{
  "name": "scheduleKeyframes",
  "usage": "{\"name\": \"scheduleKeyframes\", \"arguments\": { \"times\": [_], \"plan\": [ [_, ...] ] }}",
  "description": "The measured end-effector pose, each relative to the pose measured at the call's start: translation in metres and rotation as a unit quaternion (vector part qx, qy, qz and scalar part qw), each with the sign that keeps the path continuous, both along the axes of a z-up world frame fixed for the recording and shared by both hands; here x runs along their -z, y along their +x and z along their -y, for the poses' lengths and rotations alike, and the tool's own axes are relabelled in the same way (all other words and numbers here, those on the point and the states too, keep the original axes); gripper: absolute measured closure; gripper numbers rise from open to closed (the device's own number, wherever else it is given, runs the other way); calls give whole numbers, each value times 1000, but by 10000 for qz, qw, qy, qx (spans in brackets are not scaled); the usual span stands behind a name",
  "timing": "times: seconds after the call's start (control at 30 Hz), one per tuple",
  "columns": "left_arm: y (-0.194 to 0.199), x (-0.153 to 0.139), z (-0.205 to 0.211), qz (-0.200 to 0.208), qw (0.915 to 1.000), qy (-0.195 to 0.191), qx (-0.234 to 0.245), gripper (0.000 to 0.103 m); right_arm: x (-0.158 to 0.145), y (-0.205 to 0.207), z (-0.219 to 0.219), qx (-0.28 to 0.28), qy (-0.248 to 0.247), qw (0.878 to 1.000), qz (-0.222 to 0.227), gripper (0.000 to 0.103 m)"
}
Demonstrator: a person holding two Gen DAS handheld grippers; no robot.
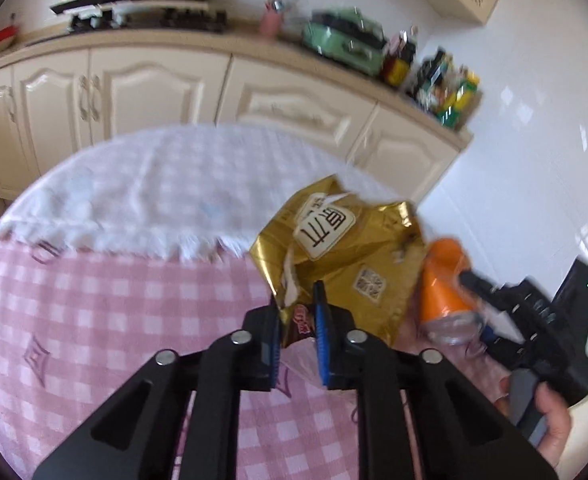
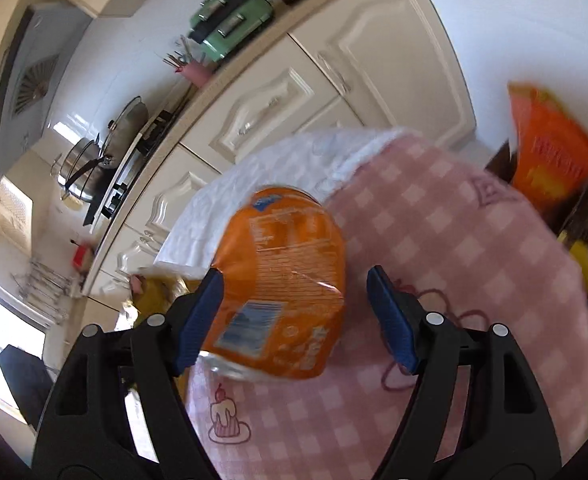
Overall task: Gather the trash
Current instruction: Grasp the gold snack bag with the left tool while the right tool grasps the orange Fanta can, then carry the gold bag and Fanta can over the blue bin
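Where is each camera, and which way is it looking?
Left wrist: sits on the left gripper, looking along its jaws at the gold snack wrapper pinched between them; the person's right hand shows.
Right wrist: sits on the right gripper, looking along its open jaws at the orange bottle.
Shared: bottle, wrapper, pink checked tablecloth, green appliance.

Both views are bright, daylit. Window glare blows out the white wall in the left wrist view and the lower left edge in the right wrist view. Strong fisheye bending, dark vignette corners. Motion blur smears the countertop clutter, the orange bottle and the orange box. Shadows are soft on the pink checked cloth.
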State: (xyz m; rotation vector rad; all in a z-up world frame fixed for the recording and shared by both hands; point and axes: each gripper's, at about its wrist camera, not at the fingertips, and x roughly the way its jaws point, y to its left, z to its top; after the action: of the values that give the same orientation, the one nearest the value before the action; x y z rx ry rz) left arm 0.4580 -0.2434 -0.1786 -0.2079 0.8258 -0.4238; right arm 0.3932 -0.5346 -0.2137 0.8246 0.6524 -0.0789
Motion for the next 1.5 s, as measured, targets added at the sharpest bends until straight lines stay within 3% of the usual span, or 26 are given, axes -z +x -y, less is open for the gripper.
{"name": "scheduleKeyframes", "arguments": {
  "times": [0.13, 0.17, 0.2, 0.3, 0.47, 0.7, 1.0, 1.27, 1.5],
  "plan": [
    [-5, -19, -4, 437, 9986, 110, -269, 93, -1, 9, -6, -226, 30, 9997, -48, 33],
    [-6, -21, -4, 504, 9982, 131, -303, 93, -1, 14, -9, -311, 10, 9995, -102, 53],
    [-8, -24, -4, 580, 9976, 187, -334, 93, -1, 17, -13, -454, 33, 9989, -116, 61],
    [-12, -29, -6, 683, 9967, 263, -357, 94, -6, 19, -26, -607, -182, 9980, -58, 68],
    [-19, -37, -23, 737, 9961, 227, -418, 97, -33, 5, -65, -790, -987, 9918, 158, 82],
    [-43, -48, -64, 865, 9948, 117, -527, 99, -64, -16, -129, -1102, -1535, 9806, 519, 83],
    [-82, -69, -169, 1041, 9882, -46, -1123, 99, -89, -29, -248, -1938, -1801, 9608, 824, 84],
    [-125, -73, -314, 1156, 9699, 8, -2141, 99, -94, -22, -394, -2929, -1914, 9315, 995, 84],
    [-150, -43, -435, 820, 9499, 111, -3014, 99, -66, -11, -534, -3848, -1951, 8972, 943, 84]
  ]
}}
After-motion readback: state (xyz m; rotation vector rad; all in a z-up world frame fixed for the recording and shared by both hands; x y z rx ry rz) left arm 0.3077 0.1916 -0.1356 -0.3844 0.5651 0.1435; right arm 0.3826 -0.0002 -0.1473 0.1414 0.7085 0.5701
